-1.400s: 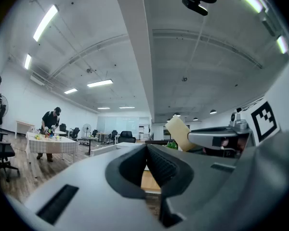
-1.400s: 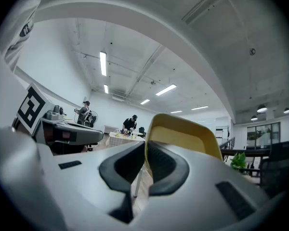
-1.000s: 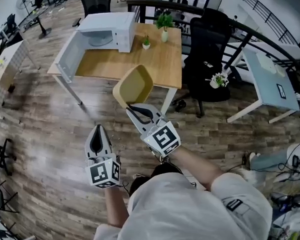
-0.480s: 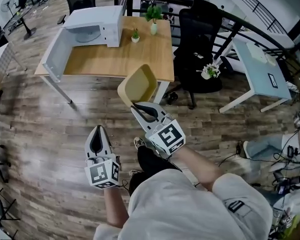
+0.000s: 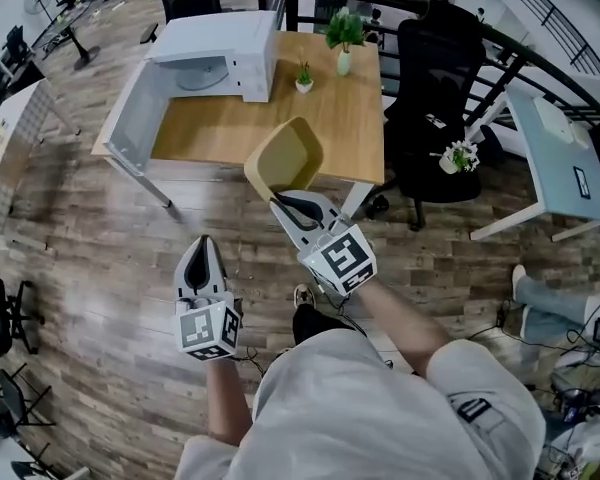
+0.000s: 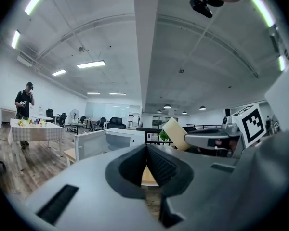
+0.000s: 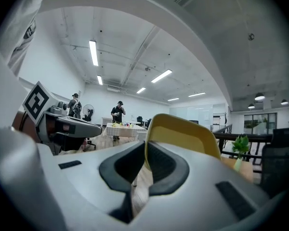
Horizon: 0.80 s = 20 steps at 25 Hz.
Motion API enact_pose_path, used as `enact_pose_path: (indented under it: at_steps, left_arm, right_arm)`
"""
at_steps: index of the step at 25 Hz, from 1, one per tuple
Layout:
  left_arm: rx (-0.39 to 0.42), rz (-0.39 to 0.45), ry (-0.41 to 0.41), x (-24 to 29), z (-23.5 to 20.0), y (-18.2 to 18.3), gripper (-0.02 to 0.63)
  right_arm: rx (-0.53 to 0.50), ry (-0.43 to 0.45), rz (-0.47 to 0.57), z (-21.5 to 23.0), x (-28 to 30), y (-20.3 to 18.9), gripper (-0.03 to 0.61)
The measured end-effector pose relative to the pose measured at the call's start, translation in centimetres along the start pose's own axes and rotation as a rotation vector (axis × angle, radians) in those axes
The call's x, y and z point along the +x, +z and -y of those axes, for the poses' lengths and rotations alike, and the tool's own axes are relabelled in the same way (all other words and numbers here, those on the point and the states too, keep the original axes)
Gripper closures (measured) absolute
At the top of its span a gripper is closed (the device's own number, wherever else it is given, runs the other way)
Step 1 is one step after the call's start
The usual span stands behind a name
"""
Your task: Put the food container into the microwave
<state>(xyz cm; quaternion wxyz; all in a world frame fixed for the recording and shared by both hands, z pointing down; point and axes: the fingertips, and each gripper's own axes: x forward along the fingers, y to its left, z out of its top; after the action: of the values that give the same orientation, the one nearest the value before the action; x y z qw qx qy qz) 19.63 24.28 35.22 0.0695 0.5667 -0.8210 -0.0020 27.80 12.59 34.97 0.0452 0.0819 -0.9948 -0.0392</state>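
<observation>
a: both grippers and the food container [image 5: 283, 156] are nearer the worktop [image 5: 330, 118] than a second ago. microwave [image 5: 220, 53] on it, door [image 5: 130, 118] open.
b: grip state?
a: right gripper [image 5: 285, 204]: fingers [image 7: 169, 167] closed on the container's rim. container tilted, in the air between the person and the worktop, well short of the microwave. left gripper [image 5: 202, 251]: fingers [image 6: 166, 170] pressed together, nothing between.
b: handling?
a: judged light, thin-walled plastic, stiffest at the rim. smooth, so it may slip or swing on a one-edge pinch.
b: where to hold?
a: rim serves. level it before the microwave mouth; mind the door.
</observation>
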Motion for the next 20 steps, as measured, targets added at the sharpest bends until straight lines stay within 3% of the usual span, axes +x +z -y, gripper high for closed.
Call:
enact_pose_path:
  at_steps: [9, 20]
  left_arm:
    - [0.023, -0.074, 0.002, 9.0, 0.4, -0.5, 0.601]
    - [0.038, -0.125, 0.026, 14.8, -1.4, -2.3, 0.601]
  right_arm:
    - [0.071, 0.034, 0.000, 7.0, 4.5, -2.1, 0.555]
    - [0.094, 0.084, -0.049, 10.7, 8.3, -5.1, 0.555]
